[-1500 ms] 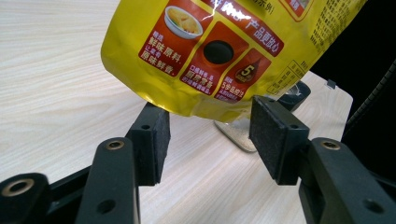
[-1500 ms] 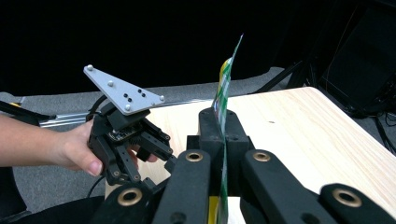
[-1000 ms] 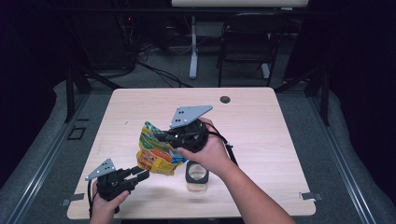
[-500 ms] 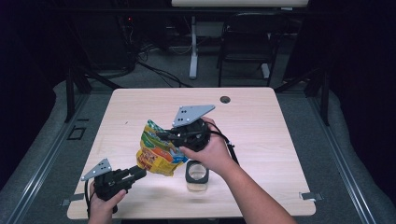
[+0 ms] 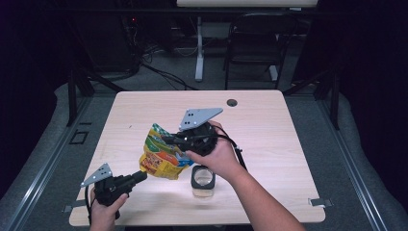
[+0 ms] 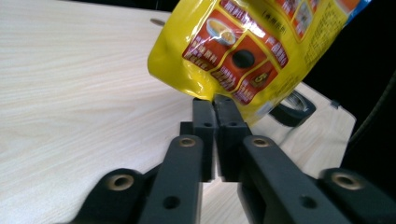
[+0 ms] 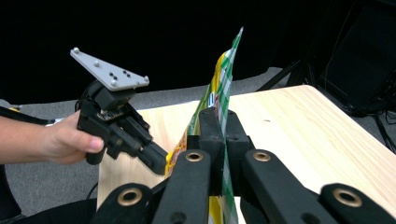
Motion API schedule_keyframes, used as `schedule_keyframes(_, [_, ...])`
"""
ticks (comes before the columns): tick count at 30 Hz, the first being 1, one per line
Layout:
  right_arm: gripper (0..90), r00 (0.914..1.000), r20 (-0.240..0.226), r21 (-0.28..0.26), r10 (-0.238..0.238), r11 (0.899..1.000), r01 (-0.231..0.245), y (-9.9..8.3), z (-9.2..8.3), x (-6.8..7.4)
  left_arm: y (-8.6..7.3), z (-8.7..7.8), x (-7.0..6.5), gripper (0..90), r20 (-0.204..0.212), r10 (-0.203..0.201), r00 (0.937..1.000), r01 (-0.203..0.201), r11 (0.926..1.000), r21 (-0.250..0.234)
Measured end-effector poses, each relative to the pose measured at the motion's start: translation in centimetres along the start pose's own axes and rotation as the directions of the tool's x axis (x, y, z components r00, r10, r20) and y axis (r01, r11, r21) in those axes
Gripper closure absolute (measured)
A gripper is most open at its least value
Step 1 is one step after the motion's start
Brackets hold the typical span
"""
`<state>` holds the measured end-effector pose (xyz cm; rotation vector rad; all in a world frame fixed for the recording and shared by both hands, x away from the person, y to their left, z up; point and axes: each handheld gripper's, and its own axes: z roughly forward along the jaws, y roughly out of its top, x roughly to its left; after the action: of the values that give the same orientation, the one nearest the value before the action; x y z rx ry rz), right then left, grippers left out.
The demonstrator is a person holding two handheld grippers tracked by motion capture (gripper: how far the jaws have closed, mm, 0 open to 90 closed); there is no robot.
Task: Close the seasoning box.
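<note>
L gripper (image 5: 139, 176) has just closed its 2 jaws on the bottom corner of the yellow snack bag (image 5: 161, 156), held above the table (image 5: 269, 125). R gripper (image 5: 180, 139) clamps the bag's top edge, beside a glass jar (image 5: 202, 180).

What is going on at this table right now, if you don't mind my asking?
A person is working a yellow snack bag with two handheld grippers above a wooden table. The right gripper has its jaws clamped on the bag's green-checked top edge and holds it up. The left gripper has just been closing its jaws, which now pinch the bag's bottom corner. A small open glass jar stands on the table under the right hand, just beside the bag.
</note>
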<state>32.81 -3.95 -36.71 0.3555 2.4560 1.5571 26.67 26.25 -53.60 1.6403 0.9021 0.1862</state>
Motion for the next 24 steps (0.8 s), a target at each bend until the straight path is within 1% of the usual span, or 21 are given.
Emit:
schedule_keyframes(2, [90.0,1.0,0.003,0.001,-0.002,1.0,0.002,0.0,0.1,0.1,0.0,-0.1,0.0,90.0,-0.008,0.007,1.0,-0.007,1.0,-0.002])
schedule_keyframes(6, [90.0,1.0,0.003,0.004,-0.001,1.0,0.001,0.0,0.1,0.0,0.1,-0.1,-0.1,90.0,-0.019,0.024,0.9995,-0.024,0.9997,0.009])
schedule_keyframes(8, [90.0,1.0,0.004,0.015,-0.004,1.0,0.004,-0.1,0.1,-0.1,0.2,-0.2,-0.2,90.0,-0.034,0.035,0.9988,-0.035,0.9993,0.011])
schedule_keyframes(9, [90.0,1.0,0.002,0.014,-0.001,1.0,0.001,-0.1,0.1,-0.1,0.2,-0.2,-0.3,90.0,-0.053,0.038,0.9979,-0.038,0.9993,0.003])
schedule_keyframes(11, [90.0,1.0,0.0,0.017,0.004,1.0,-0.004,-0.2,0.1,-0.2,0.3,-0.4,-0.1,90.0,-0.055,0.045,0.9975,-0.045,0.999,0.007])
schedule_keyframes(12, [90.0,0.9999,-0.004,0.017,0.011,1.0,-0.011,-0.3,0.1,-0.3,0.4,-0.4,-0.2,90.0,-0.076,0.05,0.9958,-0.05,0.9987,0.001])
schedule_keyframes(13, [90.0,0.9999,-0.006,0.02,0.013,1.0,-0.013,-0.3,0.1,-0.3,0.4,-0.5,-0.3,90.0,-0.087,0.05,0.9949,-0.05,0.9987,-0.002])
schedule_keyframes(16, [90.0,0.9993,-0.018,0.033,0.034,0.999,-0.033,-0.6,0.2,-0.5,0.5,-0.7,-0.4,90.0,-0.127,0.083,0.9884,-0.081,0.9965,0.018])
schedule_keyframes(18, [89.9,0.9992,-0.011,0.06,0.038,0.997,-0.038,-0.9,0.4,-0.7,0.5,-0.8,-0.3,90.0,-0.15,0.098,0.9838,-0.095,0.995,0.03])
schedule_keyframes(19, [89.9,0.9994,-0.004,0.077,0.033,0.996,-0.033,-1.0,0.5,-0.7,0.6,-1.0,-0.1,90.0,-0.148,0.104,0.9835,-0.098,0.9941,0.046])
schedule_keyframes(21, [89.8,0.9993,0.0,0.094,0.037,0.995,-0.036,-1.4,0.7,-0.8,0.6,-1.1,0.1,90.0,-0.159,0.098,0.9824,-0.092,0.9947,0.046])
schedule_keyframes(24, [89.8,0.9992,0.013,0.12,0.037,0.992,-0.039,-2.1,1.1,-1.0,0.4,-1.0,0.5,90.0,-0.175,0.098,0.9797,-0.088,0.9943,0.06])
